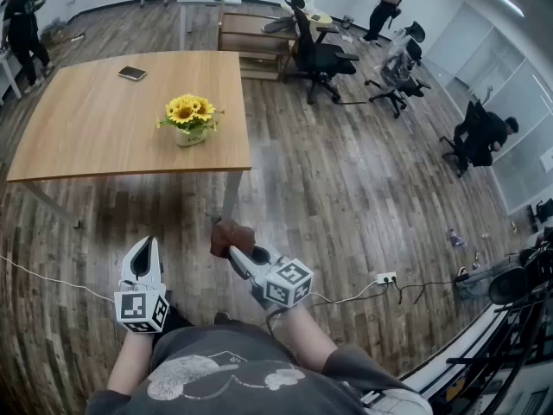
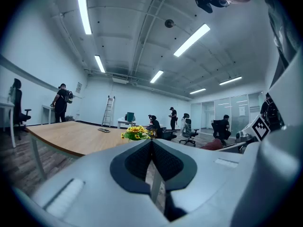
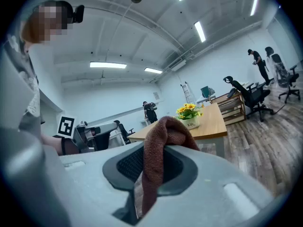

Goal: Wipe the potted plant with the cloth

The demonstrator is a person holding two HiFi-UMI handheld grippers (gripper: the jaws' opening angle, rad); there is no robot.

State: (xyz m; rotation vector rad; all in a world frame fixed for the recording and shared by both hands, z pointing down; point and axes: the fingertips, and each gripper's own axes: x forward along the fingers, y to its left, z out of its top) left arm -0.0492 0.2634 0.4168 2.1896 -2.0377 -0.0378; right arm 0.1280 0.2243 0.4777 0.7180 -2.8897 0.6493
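Note:
A potted plant [image 1: 190, 118] with yellow flowers stands on the wooden table [image 1: 86, 119], near its right front corner. It shows small in the left gripper view as the plant [image 2: 136, 133] and in the right gripper view as the plant [image 3: 189, 114]. My right gripper [image 1: 235, 247] is shut on a reddish-brown cloth [image 1: 230, 236], which bunches over its jaws as the cloth [image 3: 161, 150]. My left gripper [image 1: 143, 251] is shut with nothing in it. Both grippers hover over the floor, well short of the table.
A dark phone [image 1: 132, 73] lies on the table's far side. Office chairs [image 1: 320, 54] and a low wooden shelf [image 1: 251, 41] stand behind the table. People stand and sit around the room. A power strip and cables [image 1: 384, 279] lie on the floor at right.

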